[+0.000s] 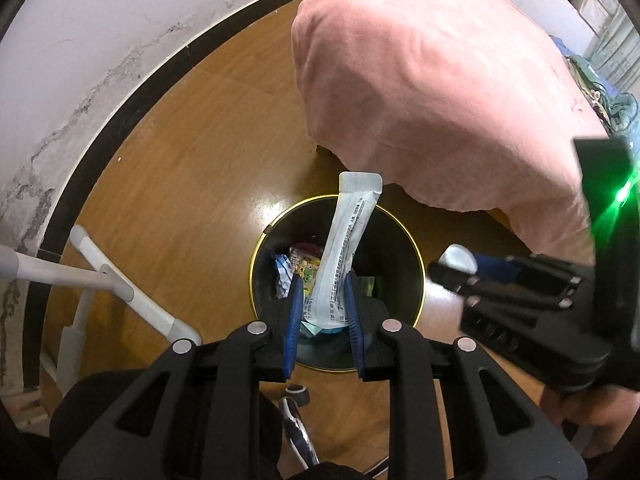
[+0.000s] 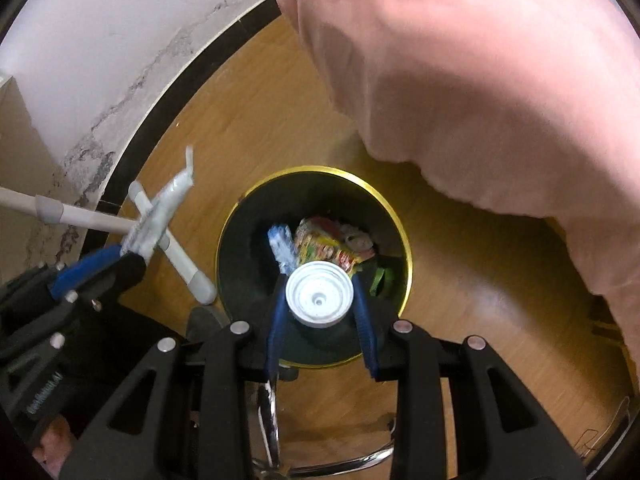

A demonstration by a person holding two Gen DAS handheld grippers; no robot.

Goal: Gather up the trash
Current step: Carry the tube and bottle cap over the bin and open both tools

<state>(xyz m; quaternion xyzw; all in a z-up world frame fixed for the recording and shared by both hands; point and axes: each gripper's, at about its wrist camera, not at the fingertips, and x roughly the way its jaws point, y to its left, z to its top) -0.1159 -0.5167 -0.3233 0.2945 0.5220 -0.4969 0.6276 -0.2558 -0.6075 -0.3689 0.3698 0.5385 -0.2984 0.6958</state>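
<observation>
In the left wrist view, the left gripper point(image 1: 322, 304) is closed on a long white wrapper point(image 1: 346, 244), which stands up between the blue pads. Behind it, toward 12 o'clock, the black trash bin point(image 1: 404, 248) with a gold rim sits on the wooden floor point(image 1: 180, 184); colourful packets point(image 1: 304, 266) lie inside. At 3 o'clock the right gripper point(image 1: 460, 276) holds something white.

In the right wrist view, the right gripper point(image 2: 320, 304) grips a round white cap point(image 2: 320, 298) directly over the bin point(image 2: 256, 220). At 9 o'clock the left gripper point(image 2: 120, 256) holds the wrapper point(image 2: 160, 216). A pink cloth point(image 2: 480, 80) fills the 1 o'clock side.
</observation>
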